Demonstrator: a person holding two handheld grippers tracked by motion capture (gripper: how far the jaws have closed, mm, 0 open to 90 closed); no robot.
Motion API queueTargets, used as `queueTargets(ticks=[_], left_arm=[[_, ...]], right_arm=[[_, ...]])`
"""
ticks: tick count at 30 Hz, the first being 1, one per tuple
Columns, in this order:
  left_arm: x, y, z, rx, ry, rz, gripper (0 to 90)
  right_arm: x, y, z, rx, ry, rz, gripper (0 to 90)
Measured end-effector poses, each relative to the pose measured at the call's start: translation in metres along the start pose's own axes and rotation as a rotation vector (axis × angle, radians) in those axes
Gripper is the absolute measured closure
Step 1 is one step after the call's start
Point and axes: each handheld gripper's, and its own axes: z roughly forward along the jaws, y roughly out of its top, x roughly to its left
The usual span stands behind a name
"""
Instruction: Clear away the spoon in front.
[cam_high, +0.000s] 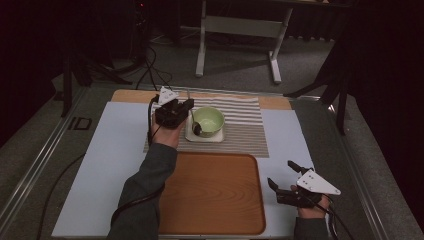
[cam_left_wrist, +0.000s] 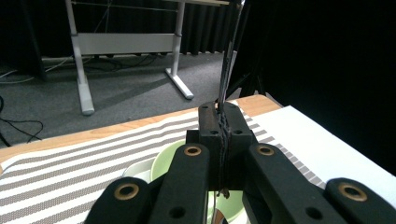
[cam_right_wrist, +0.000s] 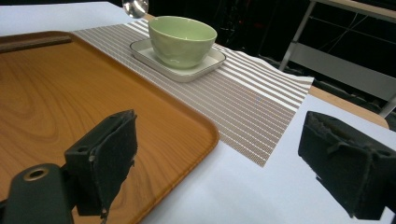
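High view: a person sits at a table (cam_high: 100, 165) covered in pale blue, with a wooden tray (cam_high: 212, 192) near them and a striped mat (cam_high: 245, 125) beyond it. On the mat sits a white square plate (cam_high: 192, 135) with a green bowl (cam_high: 208, 121) on it. The left gripper (cam_high: 186, 106) is raised just left of the bowl, its jaws clamped tight on a thin metal handle, seemingly a spoon (cam_high: 189, 95). Its rounded end appears in the right gripper view, above and behind the bowl.

Left gripper view: the handle (cam_left_wrist: 229, 56) stands upright, pinched between the closed jaws, with the bowl (cam_left_wrist: 166, 161) right below.

At the near right, the right gripper (cam_high: 281, 175) rests beside the tray, jaws spread wide with nothing between them.
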Motion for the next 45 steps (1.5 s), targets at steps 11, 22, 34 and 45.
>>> queueTargets(ticks=[11,22,34,45], left_arm=[[-0.009,-0.004,-0.032,0.024,-0.045,0.013,89.9],[-0.011,-0.019,-0.047,0.039,-0.035,-0.021,89.8],[-0.017,-0.041,-0.066,0.067,-0.002,-0.045,89.8],[-0.016,-0.066,-0.080,0.136,0.013,-0.085,89.8]], right_arm=[[0.001,0.000,0.000,0.000,0.001,-0.003,11.2],[0.001,0.000,0.000,0.000,0.000,-0.003,11.2],[0.001,0.001,-0.001,-0.003,0.000,-0.001,11.2],[0.002,0.001,0.000,-0.003,0.000,-0.004,11.2]])
